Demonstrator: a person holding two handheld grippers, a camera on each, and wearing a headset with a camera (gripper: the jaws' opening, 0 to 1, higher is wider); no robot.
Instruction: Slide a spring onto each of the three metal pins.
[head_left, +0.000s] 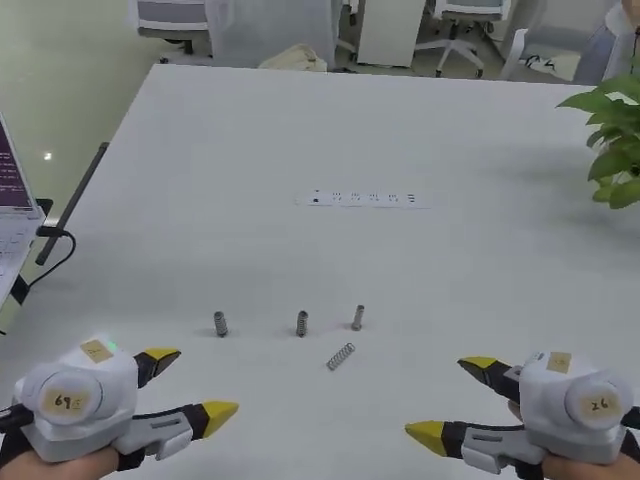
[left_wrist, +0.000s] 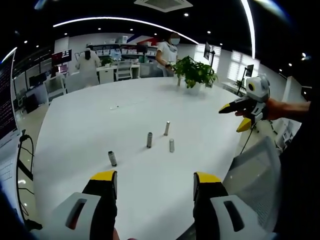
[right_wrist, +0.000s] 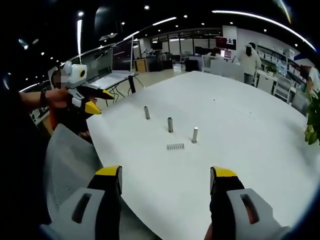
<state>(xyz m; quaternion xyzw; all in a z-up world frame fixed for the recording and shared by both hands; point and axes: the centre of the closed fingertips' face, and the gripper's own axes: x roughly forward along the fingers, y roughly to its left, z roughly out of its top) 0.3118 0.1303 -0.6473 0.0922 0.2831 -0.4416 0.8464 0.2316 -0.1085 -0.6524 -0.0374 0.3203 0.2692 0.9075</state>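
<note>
White workbench: loose spring lay flat, centre-low in head view, axis slanting lower-left to upper-right, just below bare pin. Left gripper, right gripper at bottom corners, jaws wide, empty; right seemingly nearer.

Laptop and plant partly beyond the frame edges; pins perhaps too small for surface detail.

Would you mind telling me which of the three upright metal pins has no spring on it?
The rightmost metal pin in the head view, beside the loose spring lying flat: its shaft is smooth, while the other two pins carry coils.
</note>
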